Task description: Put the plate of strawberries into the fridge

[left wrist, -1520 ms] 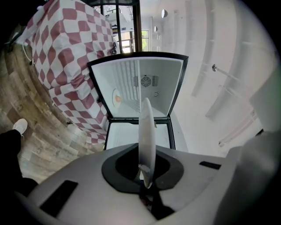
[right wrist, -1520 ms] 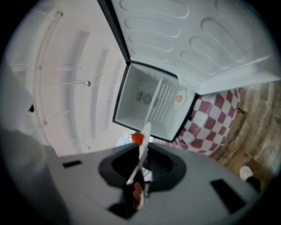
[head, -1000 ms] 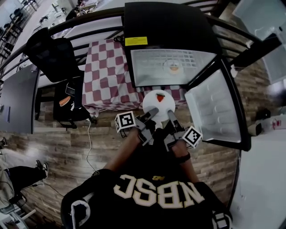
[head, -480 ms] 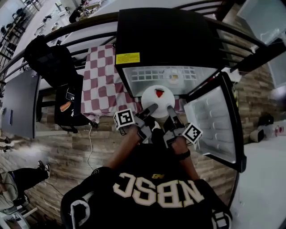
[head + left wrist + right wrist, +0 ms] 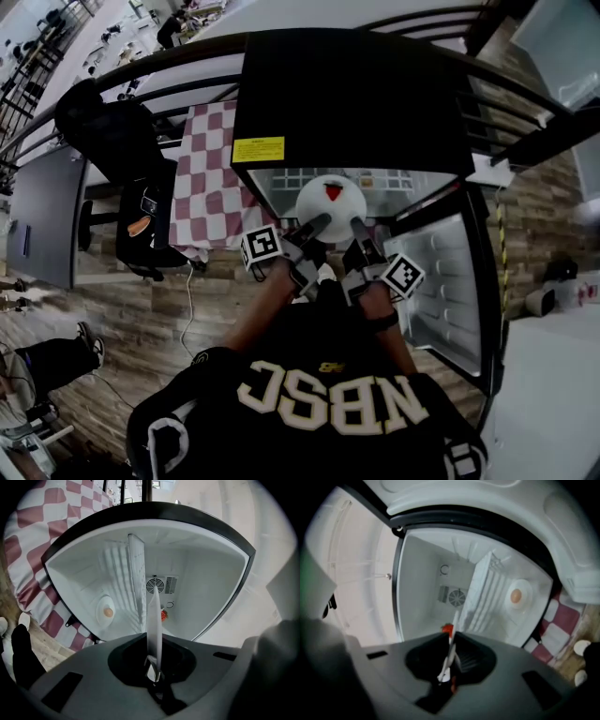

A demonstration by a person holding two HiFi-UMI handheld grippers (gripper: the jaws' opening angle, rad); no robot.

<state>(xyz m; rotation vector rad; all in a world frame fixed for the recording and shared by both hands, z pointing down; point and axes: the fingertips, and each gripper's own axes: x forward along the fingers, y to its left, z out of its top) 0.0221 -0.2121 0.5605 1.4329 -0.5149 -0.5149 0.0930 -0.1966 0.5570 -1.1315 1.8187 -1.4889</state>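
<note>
A white plate (image 5: 330, 199) carrying a red strawberry (image 5: 333, 191) is held level at the mouth of the open black fridge (image 5: 356, 94). My left gripper (image 5: 317, 225) is shut on the plate's near-left rim and my right gripper (image 5: 359, 228) is shut on its near-right rim. In the left gripper view the plate (image 5: 153, 620) runs edge-on out of the left gripper (image 5: 153, 667), with the strawberry (image 5: 164, 615) beside it. The right gripper view shows the same plate (image 5: 451, 644) edge-on in the right gripper (image 5: 445, 672), the strawberry (image 5: 447, 629) above it.
The fridge door (image 5: 441, 281) hangs open to the right. Inside are a white wire shelf (image 5: 136, 583), a rear fan grille (image 5: 154, 585) and another small plate (image 5: 105, 612) with a round orange item. A checked tablecloth table (image 5: 211, 178) and a dark chair (image 5: 112, 122) stand left.
Both grippers have carried the plate forward to the fridge opening. The fridge has come nearer in the head view. The grips are unchanged.
</note>
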